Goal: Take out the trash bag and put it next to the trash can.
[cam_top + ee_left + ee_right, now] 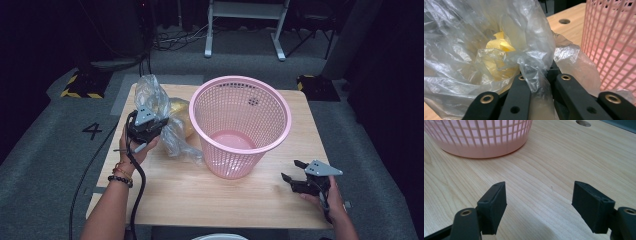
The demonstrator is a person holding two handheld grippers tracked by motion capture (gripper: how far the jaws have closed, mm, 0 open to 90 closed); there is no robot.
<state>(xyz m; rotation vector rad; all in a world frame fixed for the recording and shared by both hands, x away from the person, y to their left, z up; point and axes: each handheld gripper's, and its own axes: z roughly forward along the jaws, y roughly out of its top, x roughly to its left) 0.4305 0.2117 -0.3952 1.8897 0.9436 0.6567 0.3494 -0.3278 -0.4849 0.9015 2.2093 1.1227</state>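
Left gripper pinched shut on crinkled clear plastic bag just left of pink mesh basket; right gripper wide, empty; next, probably lift bag over rim.

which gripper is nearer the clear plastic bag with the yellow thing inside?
Left. The left gripper is shut on the clear plastic bag, left of the pink mesh basket. The right gripper sits open over the wooden table, across the basket from the bag.
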